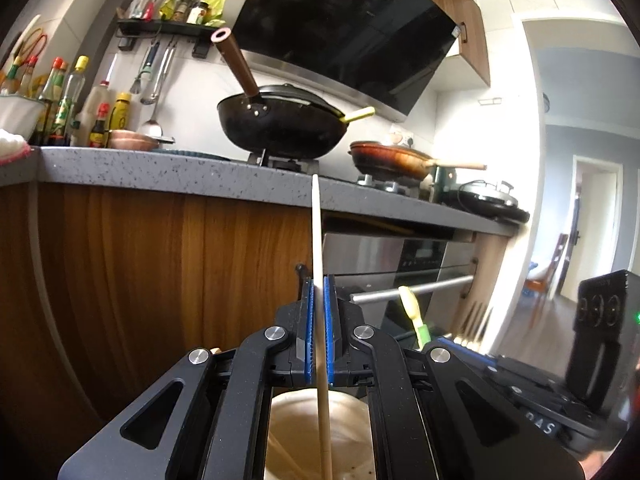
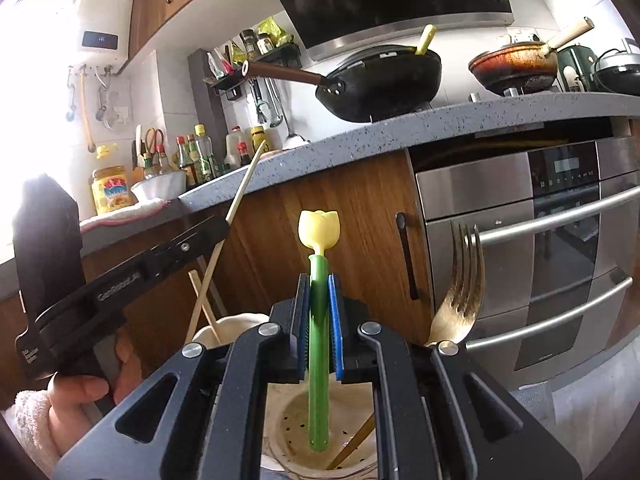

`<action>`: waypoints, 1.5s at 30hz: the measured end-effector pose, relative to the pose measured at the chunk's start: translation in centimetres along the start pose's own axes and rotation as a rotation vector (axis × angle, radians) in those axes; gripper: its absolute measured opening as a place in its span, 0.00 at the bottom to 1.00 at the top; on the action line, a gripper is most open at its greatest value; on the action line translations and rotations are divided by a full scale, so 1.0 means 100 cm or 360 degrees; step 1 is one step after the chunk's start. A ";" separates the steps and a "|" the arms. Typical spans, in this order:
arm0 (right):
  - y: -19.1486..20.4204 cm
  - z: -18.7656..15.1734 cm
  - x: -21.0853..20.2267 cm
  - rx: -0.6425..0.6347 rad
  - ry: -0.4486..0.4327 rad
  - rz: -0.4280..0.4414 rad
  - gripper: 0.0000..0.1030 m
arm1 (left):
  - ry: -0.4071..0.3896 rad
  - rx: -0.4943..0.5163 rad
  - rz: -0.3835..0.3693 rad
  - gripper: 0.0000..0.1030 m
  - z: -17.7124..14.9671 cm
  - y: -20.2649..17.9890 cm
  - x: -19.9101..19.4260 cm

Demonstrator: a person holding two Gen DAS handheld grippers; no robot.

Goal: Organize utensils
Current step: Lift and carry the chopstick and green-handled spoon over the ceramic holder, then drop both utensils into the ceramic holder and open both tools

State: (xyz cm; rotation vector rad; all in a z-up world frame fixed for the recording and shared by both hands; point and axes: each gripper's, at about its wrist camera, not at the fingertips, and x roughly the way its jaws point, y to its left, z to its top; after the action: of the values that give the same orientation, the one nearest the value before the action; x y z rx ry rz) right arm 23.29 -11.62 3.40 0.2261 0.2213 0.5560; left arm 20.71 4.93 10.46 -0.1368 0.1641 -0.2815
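A: Chopstick, pale wood and slender (image 1: 319,240), stands clamped between the blue-padded fingers of the left gripper (image 1: 319,312) in the left wrist view. It runs almost upright, its tip crossing the front edge of the speckled grey stone countertop (image 1: 160,168).

B: And below the clamp?

A: Its lower length drops into the cream ceramic utensil holder (image 1: 292,432), seen through the gripper's frame. The jaws are pressed tight on the stick.

B: Room around it?

A: Open air to the left, before the brown wooden cabinet front (image 1: 140,260). To the right it is crowded: the green-stemmed utensil with a yellow tulip-shaped top (image 1: 410,304) and blurred fork tines stand just beside, with the right gripper's black body beyond.

B: The right wrist view?

A: The right gripper (image 2: 319,312) is clenched on that green stem (image 2: 318,344); the yellow tulip rises above the pads. The stem's foot reaches down into the cream holder (image 2: 280,408), whose floor is perforated.

B: Anything else in there?

A: A gold-toned metal fork (image 2: 460,288) stands tines-up at the holder's right rim, near the gripper. A second wooden stick leans at the left rim.

B: And the left side?

A: The left gripper (image 2: 224,228) reaches in from the left, holding the chopstick (image 2: 244,184) tilted toward the countertop edge (image 2: 360,140). The stainless steel oven (image 2: 540,240) fills the right.
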 end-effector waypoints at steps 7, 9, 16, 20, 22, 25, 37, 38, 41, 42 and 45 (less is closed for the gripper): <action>0.000 -0.009 0.008 -0.0038 0.0036 -0.0022 0.09 | 0.0010 0.0023 0.0002 0.05 -0.014 0.002 -0.002; 0.002 -0.012 0.010 -0.0067 0.0059 -0.0021 0.09 | 0.0012 0.0041 -0.0013 0.05 -0.018 0.000 -0.009; 0.003 -0.021 0.004 -0.0094 0.0106 -0.0043 0.09 | 0.0081 0.0080 -0.0018 0.05 -0.033 -0.006 -0.027; 0.004 -0.025 -0.007 -0.0117 0.0115 -0.0064 0.09 | 0.0150 0.0101 0.0000 0.05 -0.044 -0.010 -0.037; 0.005 -0.027 -0.011 -0.0122 0.0126 -0.0073 0.09 | 0.0171 0.0118 0.0011 0.05 -0.049 -0.012 -0.042; 0.006 -0.032 -0.017 -0.0138 0.0153 -0.0091 0.09 | 0.0194 0.0145 0.0030 0.05 -0.053 -0.015 -0.049; 0.009 -0.041 -0.025 -0.0145 0.0194 -0.0145 0.09 | 0.0153 0.0149 0.0101 0.12 -0.055 -0.013 -0.067; 0.010 -0.041 -0.026 -0.0144 0.0194 -0.0143 0.10 | 0.0144 0.0150 0.0110 0.15 -0.055 -0.013 -0.069; 0.012 -0.041 -0.029 -0.0158 0.0187 -0.0144 0.22 | 0.0129 0.0148 0.0117 0.20 -0.054 -0.012 -0.075; 0.013 -0.041 -0.032 -0.0166 0.0178 -0.0146 0.25 | 0.0126 0.0145 0.0123 0.22 -0.053 -0.012 -0.077; 0.016 -0.040 -0.039 -0.0185 0.0158 -0.0161 0.33 | 0.0112 0.0140 0.0145 0.45 -0.054 -0.012 -0.083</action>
State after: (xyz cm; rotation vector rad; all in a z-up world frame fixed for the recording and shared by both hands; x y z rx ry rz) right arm 18.21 -11.78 0.62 0.0739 0.2940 0.4781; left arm 11.61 5.58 6.54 -0.0319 0.2268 -0.2024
